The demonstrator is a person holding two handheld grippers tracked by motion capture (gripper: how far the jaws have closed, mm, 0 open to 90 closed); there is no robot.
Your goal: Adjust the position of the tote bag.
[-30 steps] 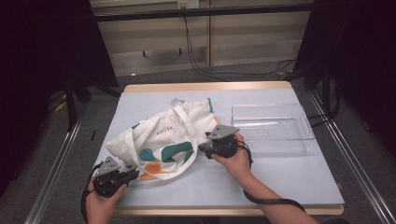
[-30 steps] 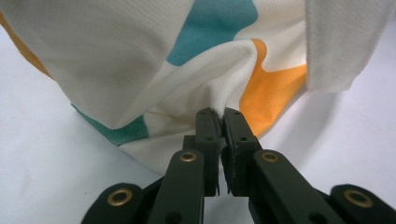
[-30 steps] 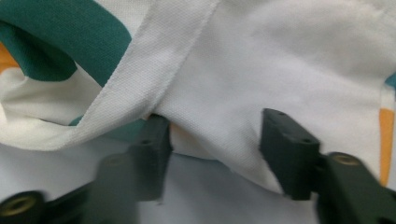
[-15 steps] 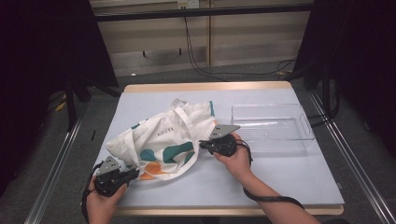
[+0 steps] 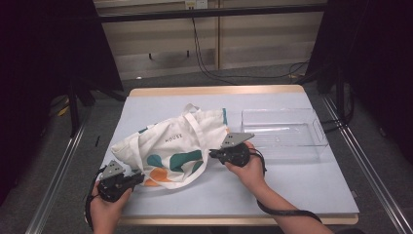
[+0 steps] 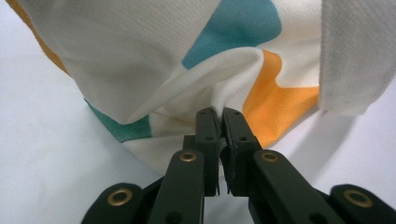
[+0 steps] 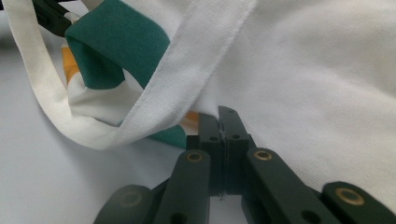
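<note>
Tote bag (image 5: 173, 148), cream canvas with teal and orange shapes, lies crumpled left of centre on the white table (image 5: 302, 180). At its near left corner we note the left gripper (image 5: 139, 176), jaws pinched on a fabric fold. Right gripper (image 5: 213, 154) meets the bag's right edge; its jaws have just closed tight on cloth. Clear plastic tray (image 5: 282, 134) sits farther right.
</note>
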